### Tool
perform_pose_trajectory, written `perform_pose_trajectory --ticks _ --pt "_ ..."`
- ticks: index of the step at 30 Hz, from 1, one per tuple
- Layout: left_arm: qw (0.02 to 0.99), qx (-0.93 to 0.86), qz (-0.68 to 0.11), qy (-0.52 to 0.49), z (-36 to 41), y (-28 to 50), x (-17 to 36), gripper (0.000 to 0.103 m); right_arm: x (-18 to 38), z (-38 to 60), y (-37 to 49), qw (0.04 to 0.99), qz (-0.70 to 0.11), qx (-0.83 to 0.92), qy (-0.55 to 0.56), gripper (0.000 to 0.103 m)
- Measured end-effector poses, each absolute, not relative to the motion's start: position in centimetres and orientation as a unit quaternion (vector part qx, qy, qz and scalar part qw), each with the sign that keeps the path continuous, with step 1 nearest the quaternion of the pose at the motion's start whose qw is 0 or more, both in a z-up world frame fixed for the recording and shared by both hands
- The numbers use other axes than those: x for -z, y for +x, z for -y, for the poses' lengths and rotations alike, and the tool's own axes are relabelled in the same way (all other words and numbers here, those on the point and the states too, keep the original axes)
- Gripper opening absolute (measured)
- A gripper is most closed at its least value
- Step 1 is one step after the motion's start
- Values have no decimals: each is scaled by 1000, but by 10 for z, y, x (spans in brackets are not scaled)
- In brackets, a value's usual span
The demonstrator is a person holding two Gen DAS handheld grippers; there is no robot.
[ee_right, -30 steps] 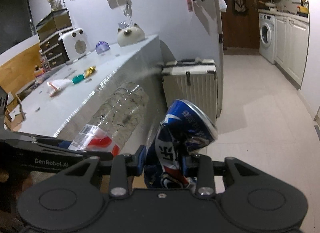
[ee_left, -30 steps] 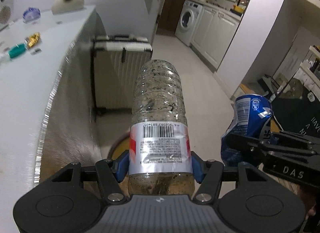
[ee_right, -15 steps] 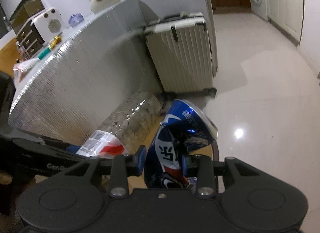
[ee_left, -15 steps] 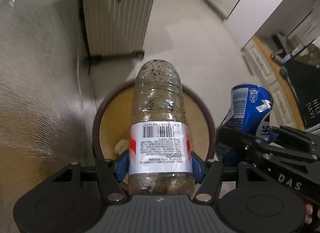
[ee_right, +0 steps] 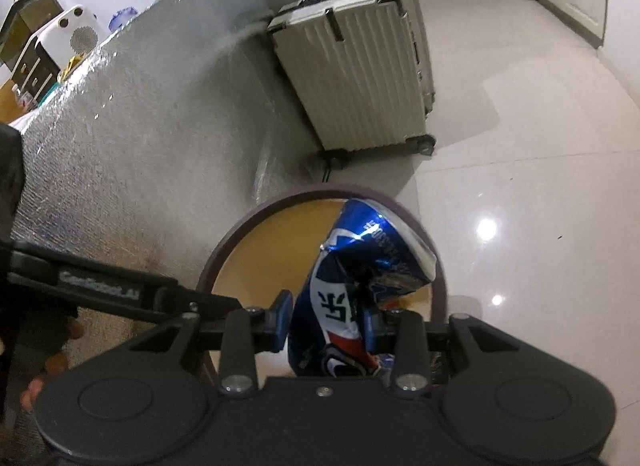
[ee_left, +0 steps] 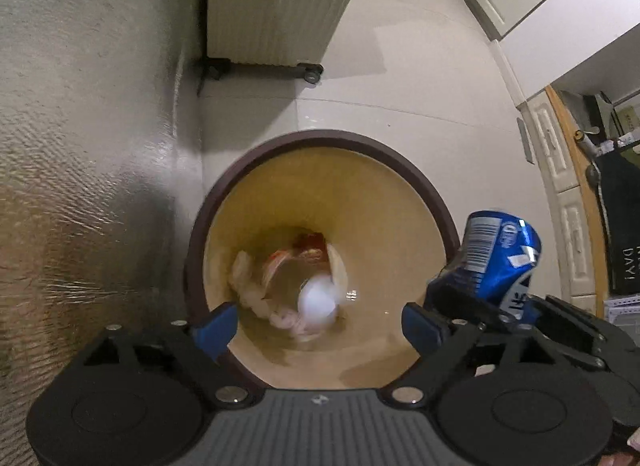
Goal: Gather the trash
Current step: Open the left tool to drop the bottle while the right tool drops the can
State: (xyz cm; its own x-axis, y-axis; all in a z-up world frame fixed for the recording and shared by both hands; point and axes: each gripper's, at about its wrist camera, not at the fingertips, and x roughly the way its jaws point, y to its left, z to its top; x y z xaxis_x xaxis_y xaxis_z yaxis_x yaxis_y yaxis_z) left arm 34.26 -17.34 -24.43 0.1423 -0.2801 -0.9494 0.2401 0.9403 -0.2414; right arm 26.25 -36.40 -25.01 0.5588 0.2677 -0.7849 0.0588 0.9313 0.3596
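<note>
Trash sits deep inside the round bin, seen from the left wrist: a blurred clear bottle with a pale cap lies at the bottom among crumpled pale scraps. The left claw hangs directly above the bin's mouth with its blue-padded fingers spread wide apart and nothing between them. Just right of the bin's dark rim, the crushed blue can shows in the grip of the other claw. Beyond the bin, a ribbed cream suitcase stands on the pale tiled floor, and the foil-covered side of the counter rises beside the bin on its left.

From the right wrist, the right claw is clamped on the crushed blue can, holding it over the bin, toward its right side. The left claw's black arm reaches in at the bin's left edge. Behind the bin stands the suitcase, with the counter to the bin's left.
</note>
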Motion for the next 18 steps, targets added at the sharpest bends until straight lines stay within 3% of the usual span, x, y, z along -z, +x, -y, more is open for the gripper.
perform_pose_trajectory --ticks 8,9,11,18 --pt "770 142 -622 28 167 331 245 103 276 354 279 838 -507 -72 189 37" --pt "771 138 -621 31 169 331 245 103 280 354 280 834 -512 -68 193 39" --pt "771 131 -622 32 167 330 245 103 285 354 279 827 -522 -61 197 61" --pt "772 122 -623 32 161 325 248 103 276 352 271 830 -529 -60 168 67"
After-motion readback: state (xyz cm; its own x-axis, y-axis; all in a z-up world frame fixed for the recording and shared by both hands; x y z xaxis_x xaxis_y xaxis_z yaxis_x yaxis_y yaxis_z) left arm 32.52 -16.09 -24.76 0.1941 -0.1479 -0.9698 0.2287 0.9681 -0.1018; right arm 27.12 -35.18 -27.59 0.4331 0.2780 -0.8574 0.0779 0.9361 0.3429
